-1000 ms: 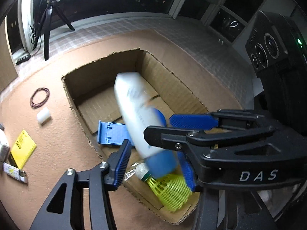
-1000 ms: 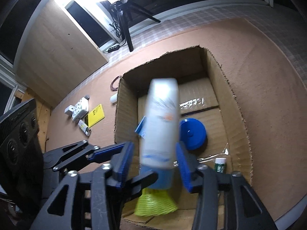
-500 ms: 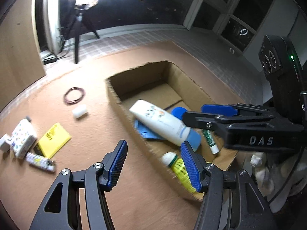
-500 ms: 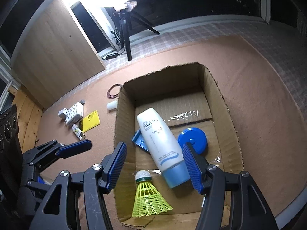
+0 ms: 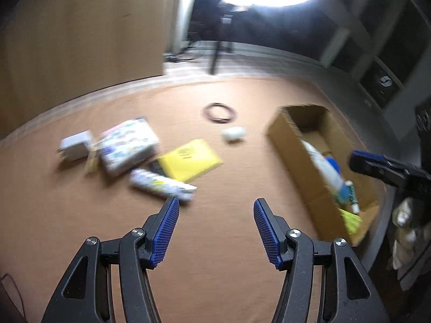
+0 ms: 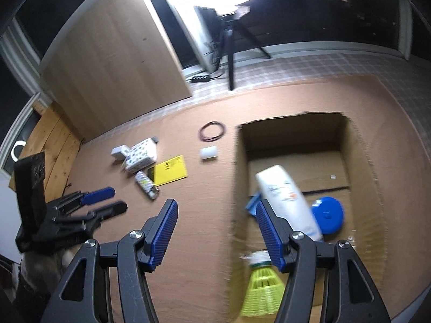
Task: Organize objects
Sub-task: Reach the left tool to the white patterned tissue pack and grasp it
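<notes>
Now left gripper (image 5: 214, 216) fingers spread, empty, right gripper (image 6: 215, 219) likewise, bottle (image 6: 288, 202) in box (image 6: 239, 177).

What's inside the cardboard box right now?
The cardboard box holds a white lotion bottle, a blue round lid, a yellow shuttlecock and a flat blue piece, mostly hidden under the bottle. The right gripper's finger covers part of the floor.

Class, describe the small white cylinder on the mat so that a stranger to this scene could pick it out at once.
Start at the open cardboard box. Just outside its left wall, on the brown mat, lies a dark ring of rubber bands, with the small white cylinder just nearer the camera. It is plain white and stubby, unlike the printed items farther left.
</notes>
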The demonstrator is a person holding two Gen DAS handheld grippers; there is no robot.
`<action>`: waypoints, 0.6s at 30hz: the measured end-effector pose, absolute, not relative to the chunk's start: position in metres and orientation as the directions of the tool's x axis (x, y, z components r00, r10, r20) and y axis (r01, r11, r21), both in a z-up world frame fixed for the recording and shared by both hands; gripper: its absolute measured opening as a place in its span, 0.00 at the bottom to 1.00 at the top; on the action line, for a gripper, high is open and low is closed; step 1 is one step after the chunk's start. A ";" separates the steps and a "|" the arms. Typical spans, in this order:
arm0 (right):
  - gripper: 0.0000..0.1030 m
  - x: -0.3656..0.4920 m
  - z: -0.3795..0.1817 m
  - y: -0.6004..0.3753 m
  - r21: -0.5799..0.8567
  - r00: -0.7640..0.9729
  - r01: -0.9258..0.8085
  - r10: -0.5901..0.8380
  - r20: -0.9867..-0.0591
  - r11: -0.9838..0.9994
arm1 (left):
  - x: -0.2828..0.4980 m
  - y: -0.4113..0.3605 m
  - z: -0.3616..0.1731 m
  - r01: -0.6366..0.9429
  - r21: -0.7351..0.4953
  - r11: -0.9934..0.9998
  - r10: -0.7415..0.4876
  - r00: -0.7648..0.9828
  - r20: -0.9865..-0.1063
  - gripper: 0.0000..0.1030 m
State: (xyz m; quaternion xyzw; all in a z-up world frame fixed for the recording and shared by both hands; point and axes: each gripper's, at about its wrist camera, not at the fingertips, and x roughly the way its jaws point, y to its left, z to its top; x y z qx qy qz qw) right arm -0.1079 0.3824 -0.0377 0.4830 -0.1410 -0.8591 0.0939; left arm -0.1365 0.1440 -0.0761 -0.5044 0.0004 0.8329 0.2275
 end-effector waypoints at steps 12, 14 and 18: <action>0.55 -0.116 -0.057 0.330 0.361 -0.444 0.077 -0.356 -0.822 -0.929 | -0.229 0.077 -0.085 -0.233 -0.221 -0.947 0.298 -0.382 -0.875 0.58; 0.55 -0.116 -0.060 0.328 0.361 -0.439 0.072 -0.354 -0.826 -0.930 | -0.248 0.087 -0.086 -0.228 -0.217 -0.949 0.291 -0.378 -0.879 0.56; 0.55 -0.115 -0.062 0.332 0.356 -0.436 0.055 -0.343 -0.832 -0.933 | -0.283 0.108 -0.093 -0.231 -0.239 -0.943 0.308 -0.342 -0.888 0.56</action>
